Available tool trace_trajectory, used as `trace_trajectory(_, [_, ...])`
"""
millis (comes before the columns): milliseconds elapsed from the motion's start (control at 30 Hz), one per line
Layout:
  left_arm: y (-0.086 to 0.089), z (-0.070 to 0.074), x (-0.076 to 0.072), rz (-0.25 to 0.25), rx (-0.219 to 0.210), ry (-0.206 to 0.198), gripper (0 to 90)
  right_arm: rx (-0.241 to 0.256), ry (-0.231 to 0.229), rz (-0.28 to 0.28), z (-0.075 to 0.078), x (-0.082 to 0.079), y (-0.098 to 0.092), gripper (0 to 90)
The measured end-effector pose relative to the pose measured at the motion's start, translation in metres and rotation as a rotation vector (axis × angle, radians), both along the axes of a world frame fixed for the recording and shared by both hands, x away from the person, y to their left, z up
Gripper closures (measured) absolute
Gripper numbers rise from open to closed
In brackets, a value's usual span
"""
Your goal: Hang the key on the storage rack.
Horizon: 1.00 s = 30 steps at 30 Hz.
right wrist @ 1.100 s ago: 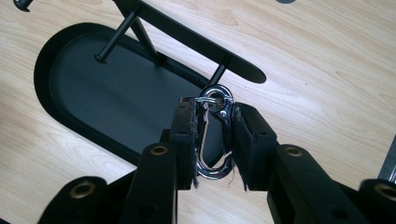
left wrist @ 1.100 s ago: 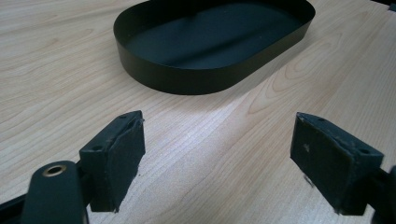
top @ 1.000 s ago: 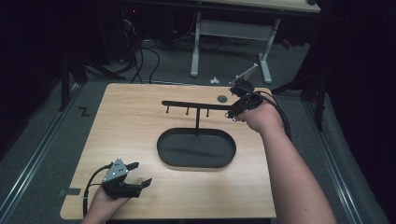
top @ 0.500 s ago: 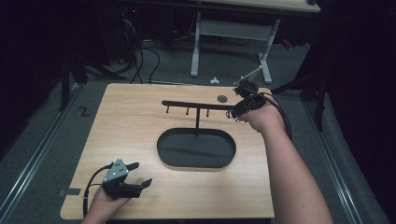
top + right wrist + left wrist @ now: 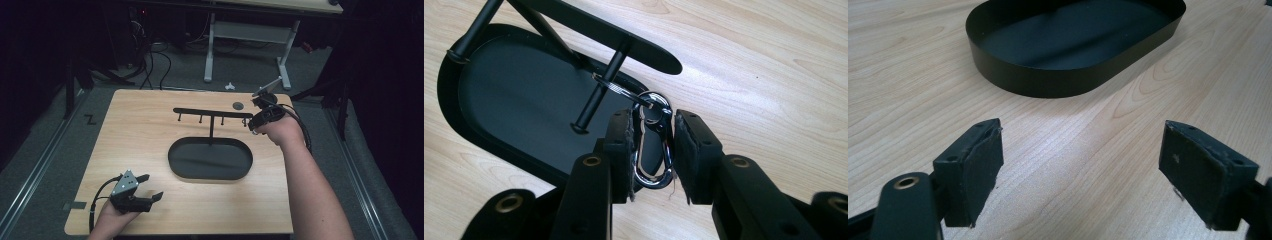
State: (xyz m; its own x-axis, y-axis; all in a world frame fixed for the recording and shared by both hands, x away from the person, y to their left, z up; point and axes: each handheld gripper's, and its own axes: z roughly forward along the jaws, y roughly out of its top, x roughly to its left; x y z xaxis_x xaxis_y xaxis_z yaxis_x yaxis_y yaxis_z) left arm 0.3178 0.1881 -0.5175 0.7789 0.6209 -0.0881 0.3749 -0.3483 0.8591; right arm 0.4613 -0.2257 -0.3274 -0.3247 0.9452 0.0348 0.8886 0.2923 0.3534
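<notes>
Barely shifted, right hand-held gripper [image 5: 653,150] clamps a carabiner [image 5: 652,156], its keyring [image 5: 624,92] half-hidden behind a peg [image 5: 600,90]; left hand-held gripper [image 5: 1080,167] gapes.

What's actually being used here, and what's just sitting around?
In use:
- right gripper, shut on the carabiner
- key ring on the carabiner, at a peg of the black rack
- oval tray under the rack

Lying about:
- left gripper, open, low over the table
- small dark disc behind the rack
- white object on the floor
</notes>
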Motion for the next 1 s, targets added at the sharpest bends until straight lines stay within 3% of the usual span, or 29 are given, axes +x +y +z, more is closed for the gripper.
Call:
trace_trajectory(667, [0.0,0.0,-0.001,0.004,0.007,-0.001,18.3,-0.003,-0.013,-0.015,0.003,-0.003,-0.001,67.2])
trace_trajectory(833, [0.001,0.0,-0.002,0.006,0.011,0.001,18.3,-0.007,-0.046,-0.025,0.002,-0.011,-0.006,62.1])
trace_trajectory(1000, [0.001,0.0,-0.002,0.008,0.014,0.004,18.3,-0.01,-0.102,-0.033,-0.016,-0.027,-0.015,53.8])
